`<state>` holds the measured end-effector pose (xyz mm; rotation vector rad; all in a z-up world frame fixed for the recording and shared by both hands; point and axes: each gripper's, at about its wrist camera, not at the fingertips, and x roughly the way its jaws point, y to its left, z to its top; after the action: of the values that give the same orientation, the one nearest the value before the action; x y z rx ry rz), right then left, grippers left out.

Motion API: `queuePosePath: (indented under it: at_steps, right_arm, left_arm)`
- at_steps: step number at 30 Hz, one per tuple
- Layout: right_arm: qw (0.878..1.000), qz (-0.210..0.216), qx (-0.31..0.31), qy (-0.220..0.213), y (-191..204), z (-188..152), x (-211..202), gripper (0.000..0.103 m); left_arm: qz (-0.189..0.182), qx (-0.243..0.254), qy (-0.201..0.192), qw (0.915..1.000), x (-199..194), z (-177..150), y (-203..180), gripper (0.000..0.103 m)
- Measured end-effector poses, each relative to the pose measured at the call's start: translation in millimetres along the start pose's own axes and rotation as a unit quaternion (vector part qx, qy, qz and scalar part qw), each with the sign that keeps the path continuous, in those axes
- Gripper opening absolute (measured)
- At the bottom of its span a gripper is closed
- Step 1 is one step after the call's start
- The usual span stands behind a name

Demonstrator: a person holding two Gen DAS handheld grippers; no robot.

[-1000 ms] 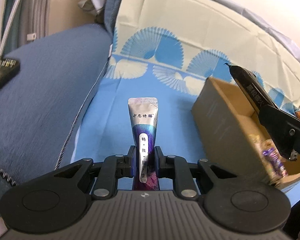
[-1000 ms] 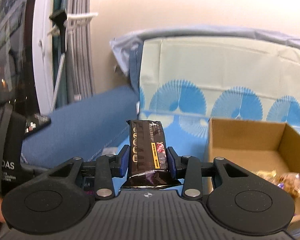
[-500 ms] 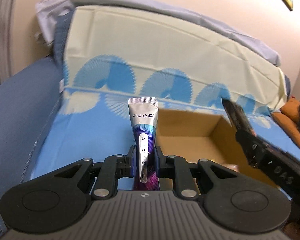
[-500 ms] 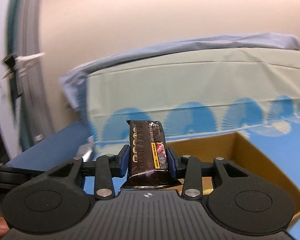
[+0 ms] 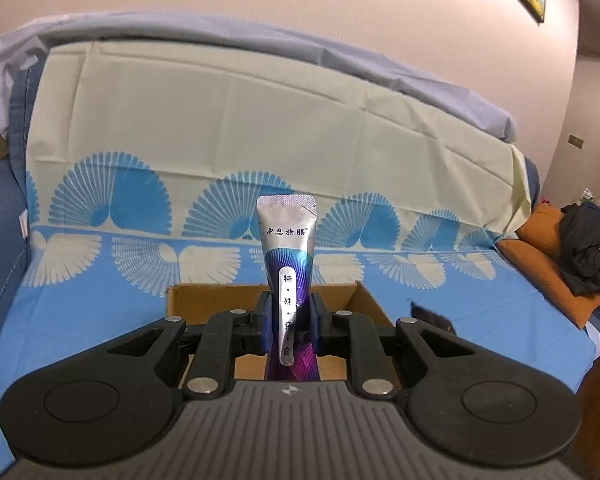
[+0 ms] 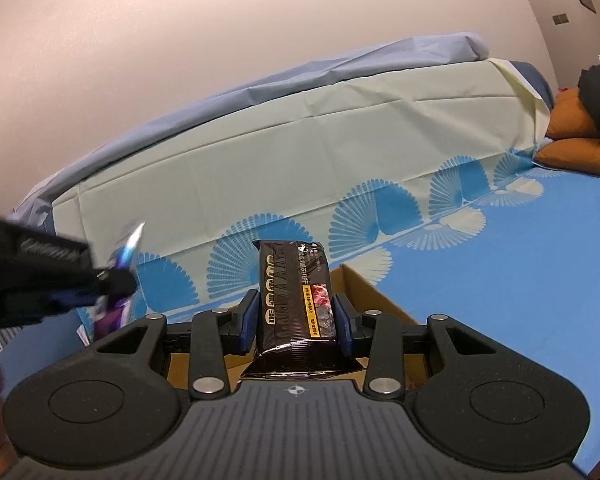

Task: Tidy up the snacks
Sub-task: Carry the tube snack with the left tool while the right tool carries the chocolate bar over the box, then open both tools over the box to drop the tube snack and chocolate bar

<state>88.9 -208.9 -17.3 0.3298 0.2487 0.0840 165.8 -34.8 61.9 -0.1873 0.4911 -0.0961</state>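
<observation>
Left wrist view: my left gripper (image 5: 288,330) pinches a silver sachet (image 5: 287,256), my right gripper (image 6: 296,320) clamps a dark snack pack (image 6: 296,292). Both hang above the cardboard box (image 5: 204,294) on the bed; neither is dropped in yet.

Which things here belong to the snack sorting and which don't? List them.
Job:
silver-and-purple foil sachet, held in the left claw
black snack bar packet, held in the right claw
open brown cardboard box

Lying about:
orange cushion
black garment
fan-patterned blue sheet
</observation>
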Motion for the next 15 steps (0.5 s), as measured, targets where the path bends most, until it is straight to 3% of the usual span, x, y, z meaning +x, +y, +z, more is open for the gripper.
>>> queuePosePath:
  at_steps: [2,5,11,13,15]
  right_arm:
    - [1.000,-0.002,-0.007,0.010,0.7,0.0,5.1,0.042]
    - [1.000,-0.009,-0.005,0.021,0.2,0.0,8.8,0.065]
    - [1.000,-0.001,-0.010,0.025,4.6,0.8,7.4,0.076]
    - [1.000,0.001,-0.006,0.027,5.3,1.6,5.9,0.085]
    - [1.000,0.003,-0.002,0.023,5.4,2.6,2.8,0.086]
  left_arm:
    - [0.006,-0.001,0.016,0.9999,10.1,-1.6,-2.4,0.030]
    - [-0.002,-0.005,0.019,0.9998,8.3,-8.5,0.7,0.052]
    - [0.002,-0.013,0.013,0.9998,-26.4,-27.5,15.4,0.062]
    - [0.002,-0.015,-0.001,0.9999,-45.2,-31.7,16.8,0.063]
    - [0.000,-0.007,-0.020,0.9998,-67.4,-37.5,15.9,0.063]
